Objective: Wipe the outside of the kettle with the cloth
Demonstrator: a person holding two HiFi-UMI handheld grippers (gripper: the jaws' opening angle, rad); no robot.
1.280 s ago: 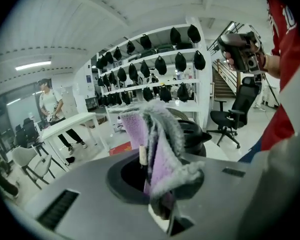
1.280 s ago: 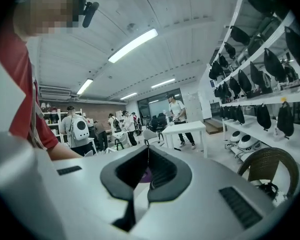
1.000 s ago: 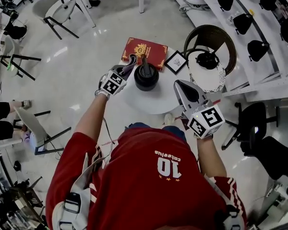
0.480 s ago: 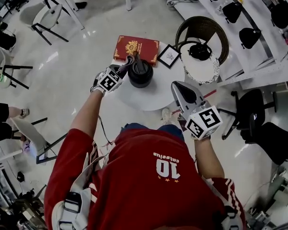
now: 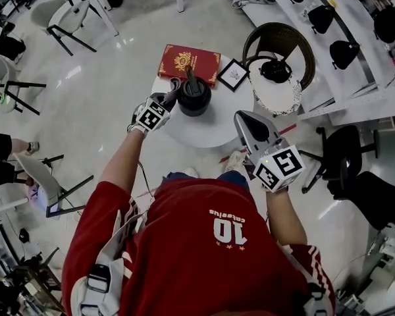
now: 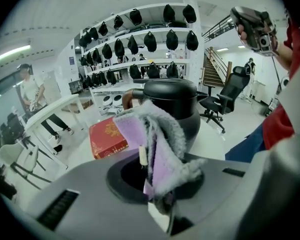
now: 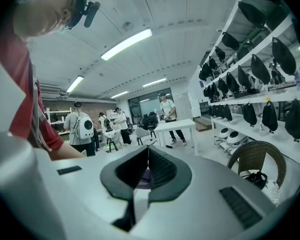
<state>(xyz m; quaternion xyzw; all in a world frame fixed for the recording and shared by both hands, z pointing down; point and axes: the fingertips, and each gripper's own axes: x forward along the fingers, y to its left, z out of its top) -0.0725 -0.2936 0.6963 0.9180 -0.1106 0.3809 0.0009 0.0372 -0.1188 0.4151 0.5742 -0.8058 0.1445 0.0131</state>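
Wipe step is in hand, we judge. Our left gripper (image 5: 172,95) pinches the cloth (image 6: 161,143) and holds it at the left flank of the kettle (image 5: 195,98); we can't tell if it is touching or just short. The kettle stands upright on the round table (image 5: 214,135), near its far-left edge. Our right gripper (image 7: 147,170) is pressed together on nothing, raised well clear to the right. The next move calls for light pressure and a sweep round the body without nudging the kettle edgeward. There's bare tabletop near and right; the red book (image 5: 189,62) and picture frame (image 5: 234,75) crowd the far side.
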